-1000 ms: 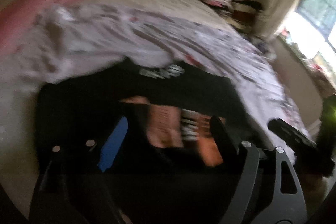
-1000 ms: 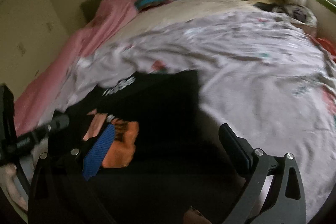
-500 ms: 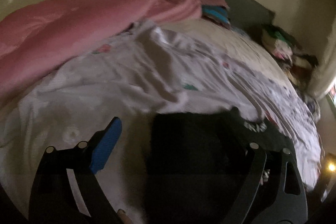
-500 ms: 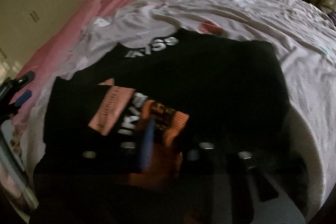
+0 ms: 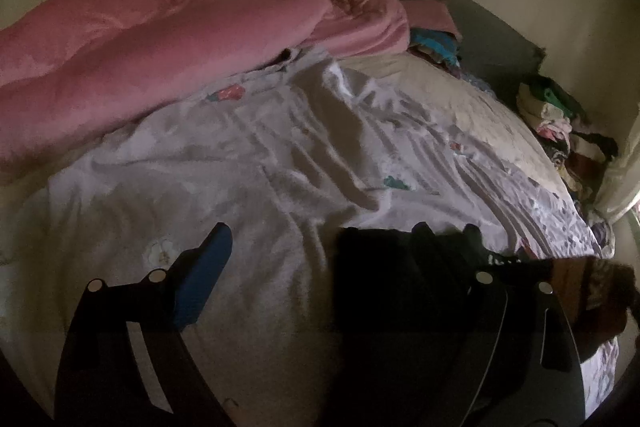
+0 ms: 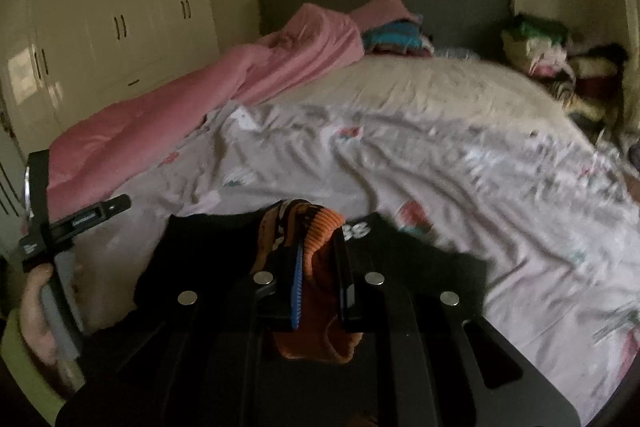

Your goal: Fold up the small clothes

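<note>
A black garment [image 6: 208, 247] with white lettering lies flat on the pale printed bedsheet [image 6: 460, 187]. My right gripper [image 6: 320, 247] is shut on a small orange-and-black knitted garment [image 6: 320, 223], which it holds bunched up just above the black one. In the left wrist view my left gripper [image 5: 322, 231] stands open. Its blue-padded finger [image 5: 204, 279] is over bare sheet [image 5: 248, 187] and its other finger over the edge of the black garment [image 5: 380, 287]. Nothing is between its fingers. The orange cloth [image 5: 576, 283] shows dimly at the far right. A hand [image 6: 36, 307] holds the left gripper [image 6: 76, 219].
A pink duvet [image 5: 140, 55] is heaped along the left side of the bed. Folded clothes [image 6: 392, 39] sit by the grey headboard [image 6: 460, 7], and a loose pile of clothes [image 6: 552, 55] fills the far right corner. Cream wardrobe doors [image 6: 120, 27] line the left wall.
My right gripper closed on the orange garment and lifted it off the black one. My left gripper swung left, off the black garment and out over the sheet.
</note>
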A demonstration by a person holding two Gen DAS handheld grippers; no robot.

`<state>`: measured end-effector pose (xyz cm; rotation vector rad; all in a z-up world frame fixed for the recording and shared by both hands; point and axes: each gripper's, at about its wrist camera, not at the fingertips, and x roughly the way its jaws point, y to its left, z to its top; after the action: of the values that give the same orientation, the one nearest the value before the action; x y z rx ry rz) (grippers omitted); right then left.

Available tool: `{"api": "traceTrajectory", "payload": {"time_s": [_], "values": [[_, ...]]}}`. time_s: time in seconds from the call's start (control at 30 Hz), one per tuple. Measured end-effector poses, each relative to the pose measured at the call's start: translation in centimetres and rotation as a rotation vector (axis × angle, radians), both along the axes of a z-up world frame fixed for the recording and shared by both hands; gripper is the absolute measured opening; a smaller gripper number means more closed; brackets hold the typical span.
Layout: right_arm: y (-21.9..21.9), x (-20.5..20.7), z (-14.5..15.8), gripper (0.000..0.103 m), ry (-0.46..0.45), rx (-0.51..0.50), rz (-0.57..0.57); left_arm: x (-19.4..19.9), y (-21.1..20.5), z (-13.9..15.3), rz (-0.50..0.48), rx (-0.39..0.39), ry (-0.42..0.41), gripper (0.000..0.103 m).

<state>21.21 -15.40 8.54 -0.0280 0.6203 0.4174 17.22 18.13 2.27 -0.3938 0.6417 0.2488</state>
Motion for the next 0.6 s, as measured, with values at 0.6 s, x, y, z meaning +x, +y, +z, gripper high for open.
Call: {"api": "traceTrajectory", "payload": {"time_s": [0.6], "values": [[-3.7, -0.6, -4.0, 0.012, 0.063, -0.030, -0.136, 1.3, -10.5, -2.5, -0.340, 0.084, 0.055, 0.082]]}}
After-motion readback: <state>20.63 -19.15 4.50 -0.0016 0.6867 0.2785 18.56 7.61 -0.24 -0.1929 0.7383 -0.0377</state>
